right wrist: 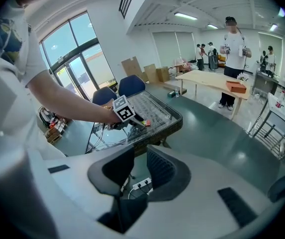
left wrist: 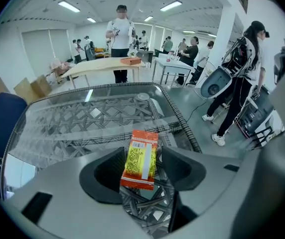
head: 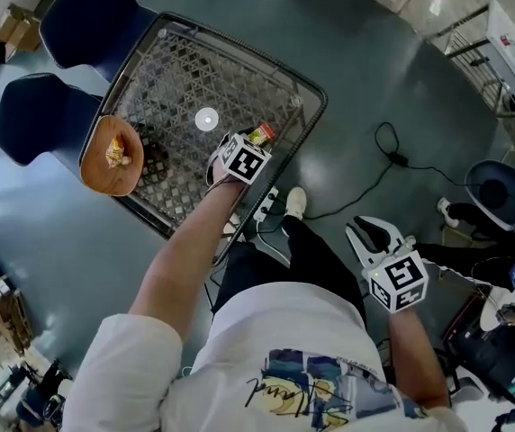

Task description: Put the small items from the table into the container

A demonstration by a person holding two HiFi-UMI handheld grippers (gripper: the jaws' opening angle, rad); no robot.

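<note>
An orange and yellow snack packet (head: 259, 135) lies flat on the glass-topped wicker table (head: 176, 88), near its right edge. My left gripper (head: 255, 145) points down at it. In the left gripper view the packet (left wrist: 141, 158) sits between the jaws of the left gripper (left wrist: 144, 172); they stand open, with a gap at the right pad. A brown bowl (head: 95, 171) at the table's left edge holds a yellow wrapped item (head: 116, 154). My right gripper (head: 372, 234) hangs over the floor, right of the table. Its jaws (right wrist: 140, 169) are slightly apart with nothing between them.
A small white disc (head: 205, 119) rests mid-table. Two dark blue chairs (head: 95, 16) (head: 37, 115) stand at the table's far left. A power strip (head: 266, 207) and a black cable (head: 388, 151) lie on the floor. Other people and a wooden table (left wrist: 102, 63) are beyond.
</note>
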